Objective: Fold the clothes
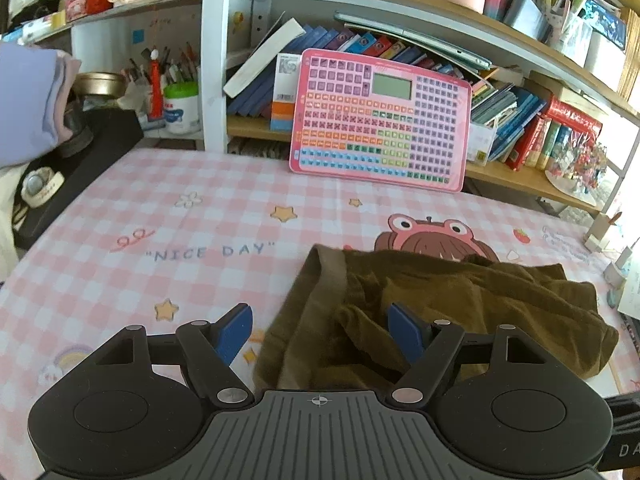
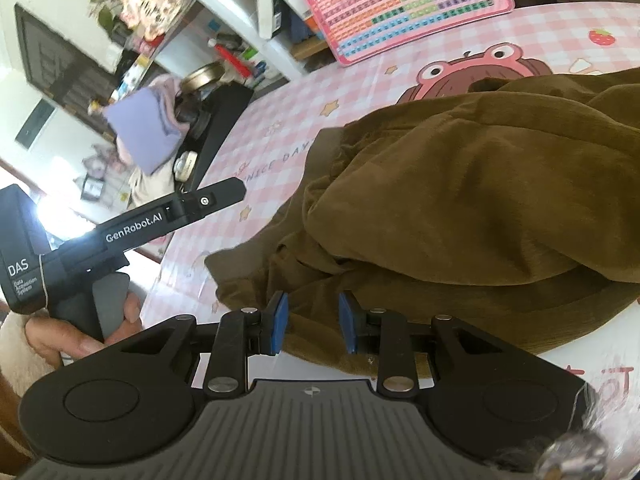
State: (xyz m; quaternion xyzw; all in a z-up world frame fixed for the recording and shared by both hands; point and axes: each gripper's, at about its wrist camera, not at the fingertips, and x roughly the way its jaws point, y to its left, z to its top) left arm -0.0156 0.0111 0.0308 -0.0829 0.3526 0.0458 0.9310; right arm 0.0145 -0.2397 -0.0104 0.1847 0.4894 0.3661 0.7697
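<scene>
An olive-brown garment (image 1: 440, 312) lies crumpled on the pink checked tablecloth (image 1: 160, 240), its ribbed hem turned toward the left. My left gripper (image 1: 320, 332) hovers open over the garment's left edge; its right pad is above the cloth and its left pad above bare tablecloth. In the right wrist view the same garment (image 2: 460, 184) fills the middle. My right gripper (image 2: 312, 324) stands low over the near hem, its blue pads a narrow gap apart, with flat cloth showing behind the gap and nothing pinched. A hand (image 2: 80, 336) holds the left tool's black body (image 2: 120, 232) off the table's left side.
A pink button-board toy (image 1: 380, 120) leans on the bookshelf (image 1: 520, 176) at the table's back. A black box (image 1: 80, 168) sits at the far left, with folded lilac clothes (image 1: 28, 104) above it. The table's near-left edge (image 2: 168, 264) runs beside the garment.
</scene>
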